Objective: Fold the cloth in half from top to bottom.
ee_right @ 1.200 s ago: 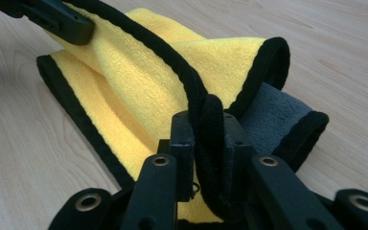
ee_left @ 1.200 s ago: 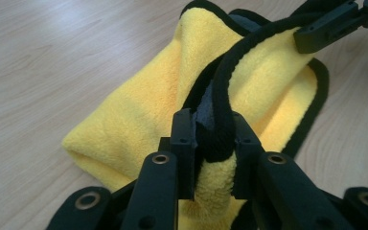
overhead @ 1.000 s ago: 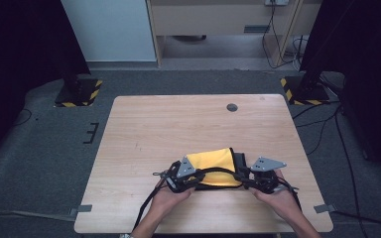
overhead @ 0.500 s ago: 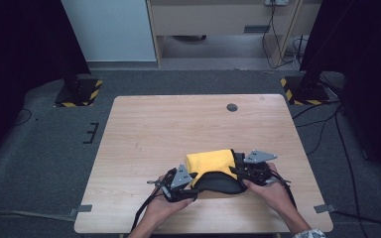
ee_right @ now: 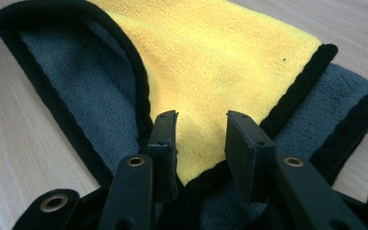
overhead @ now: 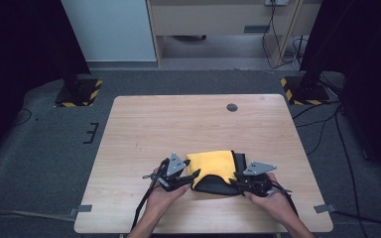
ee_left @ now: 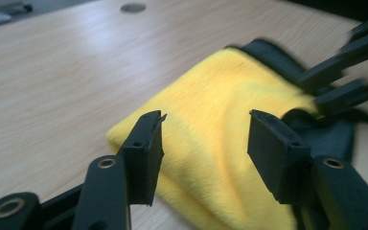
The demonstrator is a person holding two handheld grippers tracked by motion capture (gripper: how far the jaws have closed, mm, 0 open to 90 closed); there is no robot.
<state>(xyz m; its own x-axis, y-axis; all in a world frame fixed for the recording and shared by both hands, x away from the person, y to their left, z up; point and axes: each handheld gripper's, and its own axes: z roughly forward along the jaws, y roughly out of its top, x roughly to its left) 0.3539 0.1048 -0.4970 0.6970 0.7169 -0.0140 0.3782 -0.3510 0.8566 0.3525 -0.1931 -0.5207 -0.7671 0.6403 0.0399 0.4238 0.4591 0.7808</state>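
Cloth: a folded fleece cloth, yellow on one face and grey on the other with black edging (overhead: 212,171), lies flat on the near half of the tabletop, between the two tools.
Fold: the yellow face is on top; grey layers with black trim stick out at the near edge and on the person's right side.
Containers: the cloth wraps nothing visible; its folded layers lie on each other.
Left tool (ee_left: 205,143): released, its jaws have just been opening; they stand apart over the yellow corner of the cloth, pads clear of the fabric.
Right tool (ee_right: 200,143): jaws part-way closed and have just been closing; they straddle the point where the yellow flap's black-trimmed corner meets the grey layer; whether the pads pinch the fabric I cannot tell.
Hands: the left hand (overhead: 164,194) and right hand (overhead: 273,198) come in from the near edge, one at each side of the cloth.
Tabletop: a light wooden rectangular tabletop (overhead: 178,124), bare apart from the cloth and a small round dark grommet (overhead: 232,107) near the far edge, well apart from the cloth.
Room: grey carpeted floor (overhead: 39,148); black stand bases with yellow-and-black hazard striping (overhead: 79,94) at both far corners; cables trailing on the right; a pale panel and a wooden cabinet at the back.
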